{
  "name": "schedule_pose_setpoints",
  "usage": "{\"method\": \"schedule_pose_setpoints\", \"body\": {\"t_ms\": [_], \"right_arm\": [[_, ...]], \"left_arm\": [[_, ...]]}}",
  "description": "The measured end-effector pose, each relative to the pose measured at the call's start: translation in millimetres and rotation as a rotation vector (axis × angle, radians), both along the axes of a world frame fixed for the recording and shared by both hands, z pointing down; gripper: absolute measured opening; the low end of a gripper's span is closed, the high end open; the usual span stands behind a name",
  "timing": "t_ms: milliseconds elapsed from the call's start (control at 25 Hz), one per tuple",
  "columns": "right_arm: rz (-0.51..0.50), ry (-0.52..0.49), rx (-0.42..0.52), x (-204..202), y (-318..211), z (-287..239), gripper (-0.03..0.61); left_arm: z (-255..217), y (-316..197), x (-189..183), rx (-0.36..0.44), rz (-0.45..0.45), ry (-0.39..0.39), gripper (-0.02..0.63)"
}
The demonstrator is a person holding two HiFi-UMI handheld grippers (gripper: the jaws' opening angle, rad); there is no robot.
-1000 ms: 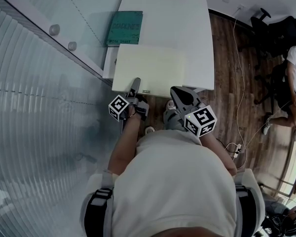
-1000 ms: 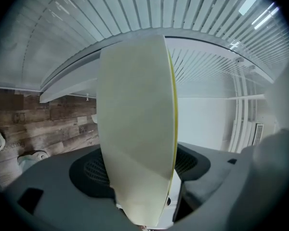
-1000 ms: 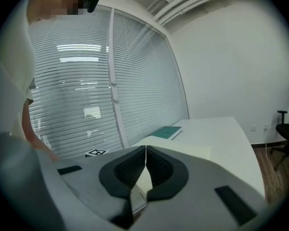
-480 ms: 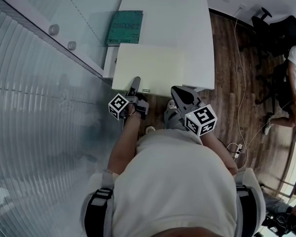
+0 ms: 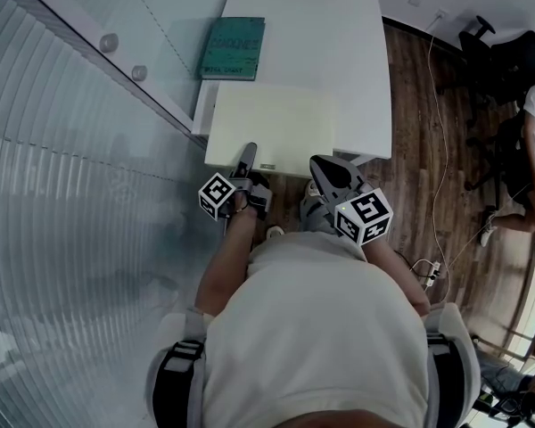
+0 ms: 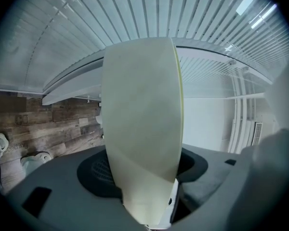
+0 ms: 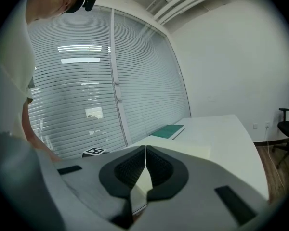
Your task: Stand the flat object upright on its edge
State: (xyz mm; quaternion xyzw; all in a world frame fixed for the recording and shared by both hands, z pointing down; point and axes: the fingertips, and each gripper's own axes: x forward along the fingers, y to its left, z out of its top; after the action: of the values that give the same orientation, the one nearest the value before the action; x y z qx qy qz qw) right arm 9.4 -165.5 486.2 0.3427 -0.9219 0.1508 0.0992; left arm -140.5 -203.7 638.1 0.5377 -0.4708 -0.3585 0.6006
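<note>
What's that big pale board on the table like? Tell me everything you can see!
The board is a thin, flat, cream-coloured rectangle with a yellowish edge. It looks plain and matte, maybe foam or card. It lies flat on the near end of the white table, not yet upright. Its near edge sits between the jaws of the left gripper, which are closing around it.

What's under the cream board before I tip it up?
The cream board lies flat on the white table; only table shows round it. Whatever is beneath is covered. Its near edge sits between the jaws of the left gripper, which are closing.
</note>
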Motion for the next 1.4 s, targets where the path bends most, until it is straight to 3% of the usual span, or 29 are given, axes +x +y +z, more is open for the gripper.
{"method": "schedule_pose_setpoints", "body": {"t_ms": [200,440,1120,1400], "right_arm": [[-0.005,-0.004,0.004,-6.2,5.0,1.2,0.020],[-0.009,-0.007,0.000,-5.6,16.4,0.7,0.020],[0.002,-0.031,0.006,-6.4,23.3,-2.2,0.020],[0.008,-0.038,0.001,-3.6,25.3,-0.2,0.020]], "left_arm": [[-4.9,7.0,-7.1,0.004,-0.011,-0.021,0.303],[-25.4,14.5,-7.9,0.038,0.011,-0.104,0.291],[-81.0,4.3,-17.4,0.142,0.025,-0.248,0.275],[-108.2,-9.1,-18.8,0.172,0.064,-0.420,0.275]]}}
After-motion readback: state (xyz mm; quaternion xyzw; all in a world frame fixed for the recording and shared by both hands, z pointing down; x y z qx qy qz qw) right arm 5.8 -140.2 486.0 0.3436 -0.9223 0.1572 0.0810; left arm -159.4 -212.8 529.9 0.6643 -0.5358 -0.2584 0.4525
